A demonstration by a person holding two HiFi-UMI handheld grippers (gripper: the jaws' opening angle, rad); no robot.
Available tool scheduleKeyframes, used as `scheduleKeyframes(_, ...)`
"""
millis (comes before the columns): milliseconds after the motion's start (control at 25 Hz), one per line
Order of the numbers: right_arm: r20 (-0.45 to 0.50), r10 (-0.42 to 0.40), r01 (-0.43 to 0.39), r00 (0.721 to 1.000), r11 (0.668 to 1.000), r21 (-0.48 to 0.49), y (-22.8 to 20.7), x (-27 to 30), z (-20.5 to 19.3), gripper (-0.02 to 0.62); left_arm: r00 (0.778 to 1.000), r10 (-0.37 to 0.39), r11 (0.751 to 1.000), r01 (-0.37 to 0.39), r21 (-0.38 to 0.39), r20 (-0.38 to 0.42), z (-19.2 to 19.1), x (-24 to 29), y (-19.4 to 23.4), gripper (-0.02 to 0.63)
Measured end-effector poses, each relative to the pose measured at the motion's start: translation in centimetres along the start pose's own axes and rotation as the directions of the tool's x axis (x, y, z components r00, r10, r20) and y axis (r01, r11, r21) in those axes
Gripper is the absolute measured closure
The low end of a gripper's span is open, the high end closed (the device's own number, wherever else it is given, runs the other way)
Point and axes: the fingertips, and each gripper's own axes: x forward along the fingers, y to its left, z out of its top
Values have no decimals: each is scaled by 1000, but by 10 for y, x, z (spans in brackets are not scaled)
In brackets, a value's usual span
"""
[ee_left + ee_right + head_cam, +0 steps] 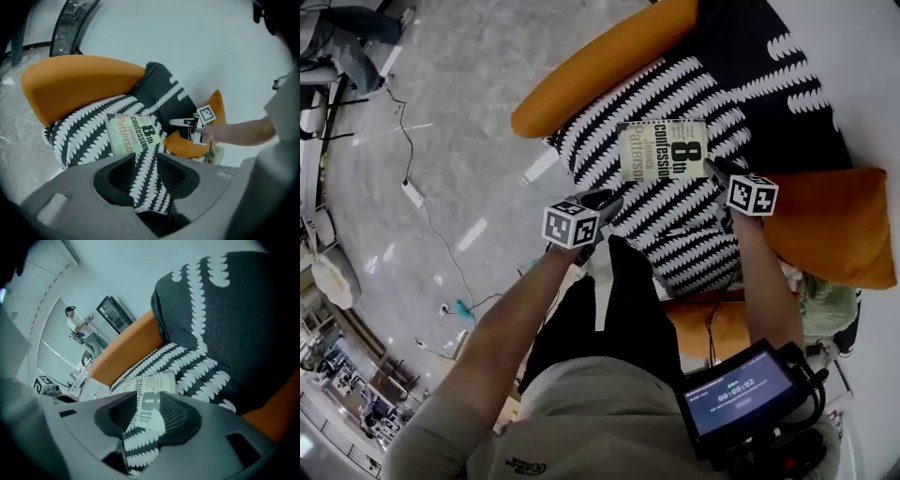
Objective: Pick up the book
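Note:
A pale green paperback book (663, 150) lies flat on the black-and-white patterned seat cushion (684, 225) of an orange armchair. My left gripper (607, 200) hovers just off the book's near-left corner, jaws open with nothing between them. My right gripper (712, 169) sits at the book's right edge, also open and empty. In the left gripper view the book (133, 133) lies just beyond the jaws (146, 161), with the right gripper (194, 124) past it. In the right gripper view the book (152, 383) shows through the gap of the jaws (149, 401).
An orange armrest (600, 66) runs along the seat's far-left side and an orange cushion (834, 225) lies at the right. A dark back cushion (787, 84) rises behind the book. Cables (412, 192) trail over the grey floor. A person (77, 324) stands far off.

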Motion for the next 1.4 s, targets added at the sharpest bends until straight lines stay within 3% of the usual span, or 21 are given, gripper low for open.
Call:
scheduleKeyframes(400, -48, -10, 10, 999, 1000, 2, -63, 96, 11, 400, 998, 66, 990, -64, -126, 8, -4, 87, 80, 451)
scheduleKeyframes(480, -52, 3, -2, 999, 1000, 22, -42, 86, 4, 394, 998, 64, 984, -60, -167, 20, -11, 70, 80, 445)
scheduleKeyframes(640, 14, 25, -27, 1000, 995, 98, 48, 19, 13, 396, 999, -19, 978, 24, -208, 27, -17, -7, 33, 445)
scheduleKeyframes(760, 45, 16, -21, 999, 992, 125, 84, -12, 22, 410, 1000, 8, 981, -8, -196, -3, -14, -41, 12, 459)
scheduleKeyframes(960, 82, 36, -52, 996, 979, 197, 84, -21, 18, 433, 1000, 21, 978, -18, -210, 11, -11, -50, 7, 485)
scheduleKeyframes(1400, 136, 45, -67, 990, 986, 155, 89, -28, 27, 443, 998, -26, 977, 37, -210, 56, -10, -52, 9, 500)
